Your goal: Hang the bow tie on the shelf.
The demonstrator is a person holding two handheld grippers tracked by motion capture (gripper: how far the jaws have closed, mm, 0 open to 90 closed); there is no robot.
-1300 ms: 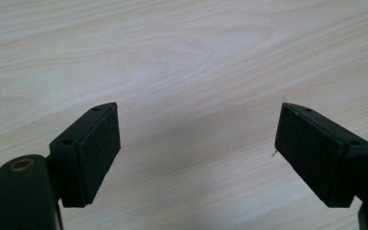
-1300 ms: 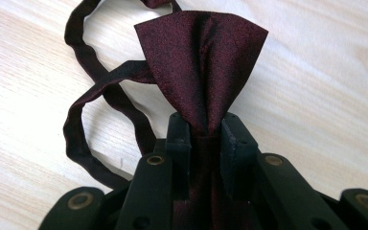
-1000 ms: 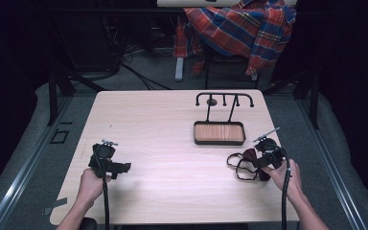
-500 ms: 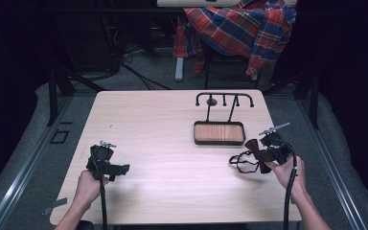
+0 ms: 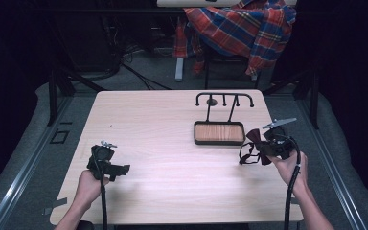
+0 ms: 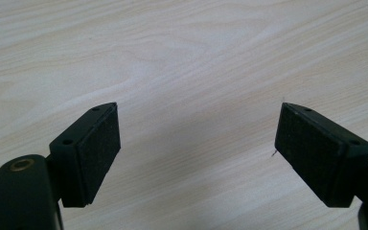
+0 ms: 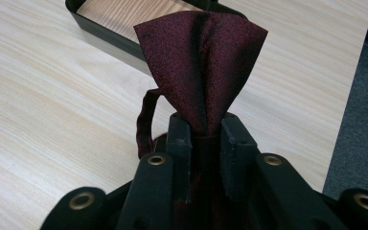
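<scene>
Where the dark red bow tie (image 7: 202, 57) is pinched at its knot, we find the right gripper (image 7: 206, 125) pressed together on it, one wing fanning above the jaws and the strap (image 5: 247, 154) hanging below. We place the bow tie above the wooden table (image 5: 172, 143) near its right edge, just beside the black tray (image 5: 219, 132) with its hook rack (image 5: 224, 98). We note the left gripper (image 6: 197, 139) spread wide over bare tabletop, well apart.
</scene>
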